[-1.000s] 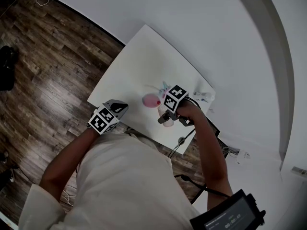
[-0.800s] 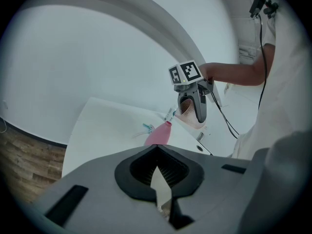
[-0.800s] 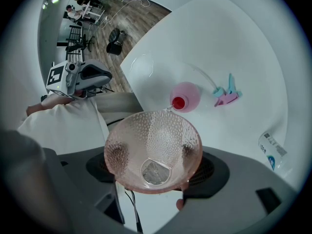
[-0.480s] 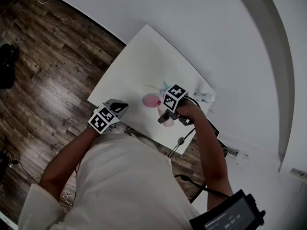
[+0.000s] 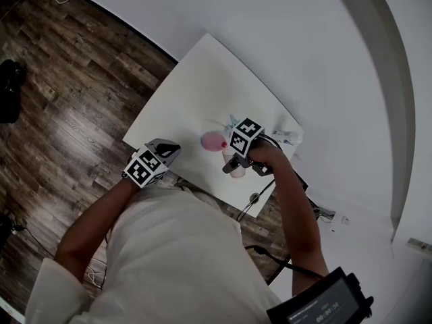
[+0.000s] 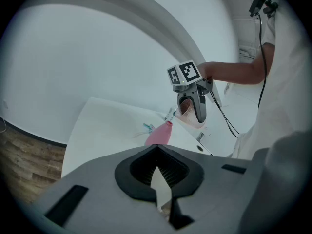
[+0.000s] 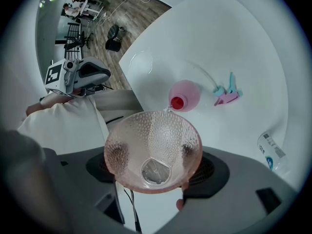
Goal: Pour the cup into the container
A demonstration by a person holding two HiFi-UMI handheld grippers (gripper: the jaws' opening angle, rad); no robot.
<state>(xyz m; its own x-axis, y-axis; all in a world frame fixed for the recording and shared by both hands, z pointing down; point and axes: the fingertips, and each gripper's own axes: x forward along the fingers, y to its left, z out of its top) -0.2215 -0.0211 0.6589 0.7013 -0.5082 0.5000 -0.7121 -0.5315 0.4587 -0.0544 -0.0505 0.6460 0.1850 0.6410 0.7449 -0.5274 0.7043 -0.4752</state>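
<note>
Cup [image 7: 152, 152] in right gripper [image 5: 232, 165] jaws, left gripper [image 6: 160, 191] jaws together, tube [image 7: 271, 150] print unreadable

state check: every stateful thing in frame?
right gripper: shut on cup
cup: tipped toward container's mouth
container: upright, mouth open
left gripper: shut, empty
plastic bottle: lying on its side
</note>
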